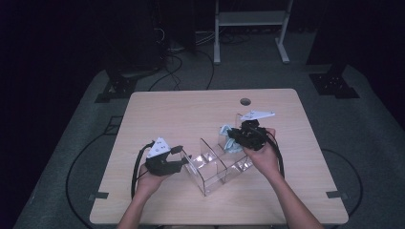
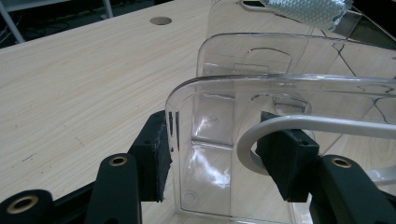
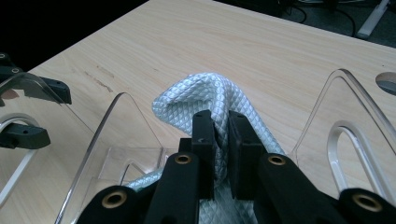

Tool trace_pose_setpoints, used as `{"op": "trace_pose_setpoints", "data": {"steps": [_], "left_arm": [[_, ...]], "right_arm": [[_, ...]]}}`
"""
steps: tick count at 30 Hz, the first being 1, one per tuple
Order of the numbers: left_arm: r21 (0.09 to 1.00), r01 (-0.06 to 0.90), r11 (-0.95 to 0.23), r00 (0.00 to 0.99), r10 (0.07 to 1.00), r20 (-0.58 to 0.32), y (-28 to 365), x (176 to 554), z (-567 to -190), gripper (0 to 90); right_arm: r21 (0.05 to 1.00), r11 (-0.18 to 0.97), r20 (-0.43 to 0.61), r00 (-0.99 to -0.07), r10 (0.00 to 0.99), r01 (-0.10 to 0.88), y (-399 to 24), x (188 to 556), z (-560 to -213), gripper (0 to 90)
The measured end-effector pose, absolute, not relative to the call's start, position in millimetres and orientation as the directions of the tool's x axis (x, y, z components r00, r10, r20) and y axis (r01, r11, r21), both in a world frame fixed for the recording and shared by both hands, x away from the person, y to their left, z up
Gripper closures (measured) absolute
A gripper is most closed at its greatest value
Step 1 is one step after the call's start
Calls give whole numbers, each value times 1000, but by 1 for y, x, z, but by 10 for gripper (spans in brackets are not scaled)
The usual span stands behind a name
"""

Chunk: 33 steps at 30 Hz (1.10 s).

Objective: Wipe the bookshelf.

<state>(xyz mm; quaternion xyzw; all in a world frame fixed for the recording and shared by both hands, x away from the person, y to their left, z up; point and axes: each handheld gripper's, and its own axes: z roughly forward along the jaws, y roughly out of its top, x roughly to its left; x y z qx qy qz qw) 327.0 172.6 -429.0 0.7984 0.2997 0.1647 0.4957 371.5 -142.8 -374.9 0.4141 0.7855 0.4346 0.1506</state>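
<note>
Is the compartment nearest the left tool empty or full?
Empty: through the clear organizer's end wall, held by the left tool, the left gripper view shows bare floor. The cloth sits farther off.

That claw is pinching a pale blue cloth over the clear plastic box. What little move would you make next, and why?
Probably lower the right claw a little, easing the pale blue quilted cloth down into the end compartment of the clear plastic divided organiser. The cloth is pinched and bunched above the dividers, and the left claw grips the organiser's near wall, steadying it.
</note>
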Motion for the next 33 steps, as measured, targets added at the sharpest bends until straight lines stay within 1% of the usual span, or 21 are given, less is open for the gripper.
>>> {"op": "trace_pose_setpoints", "data": {"steps": [4, 8, 10, 14, 16, 18, 20, 24, 26, 29, 33], "left_arm": [[889, 313, -336, 767, 641, -28, 172, 326, -429, 460], [889, 316, -332, 766, 642, -32, 172, 326, -429, 459], [889, 318, -329, 765, 642, -36, 172, 327, -429, 459], [888, 318, -332, 769, 638, -37, 173, 327, -429, 459], [888, 317, -333, 769, 639, -35, 173, 327, -429, 459], [887, 317, -334, 767, 641, -33, 172, 326, -428, 459], [887, 319, -334, 767, 641, -35, 171, 325, -428, 459], [888, 319, -332, 767, 641, -36, 172, 326, -428, 459], [888, 320, -330, 767, 641, -38, 172, 326, -429, 459], [887, 321, -331, 767, 640, -39, 172, 326, -428, 459], [888, 322, -330, 765, 643, -38, 172, 325, -428, 460]], "right_arm": [[792, 269, 154, -606, 781, 548, -140, 382, -374, 822], [770, 302, 124, -596, 794, 562, -123, 400, -371, 821], [762, 299, 136, -593, 794, 574, -121, 405, -370, 821], [770, 298, 136, -600, 788, 565, -129, 394, -370, 821], [775, 309, 118, -606, 786, 551, -133, 385, -370, 821], [771, 303, 131, -606, 785, 560, -134, 386, -370, 822], [763, 297, 144, -599, 788, 574, -130, 394, -369, 822], [746, 302, 135, -579, 804, 593, -112, 415, -370, 821], [741, 300, 143, -577, 804, 601, -111, 418, -370, 821], [742, 311, 136, -588, 797, 593, -116, 411, -368, 820], [760, 327, 107, -605, 789, 561, -132, 384, -367, 820]]}}
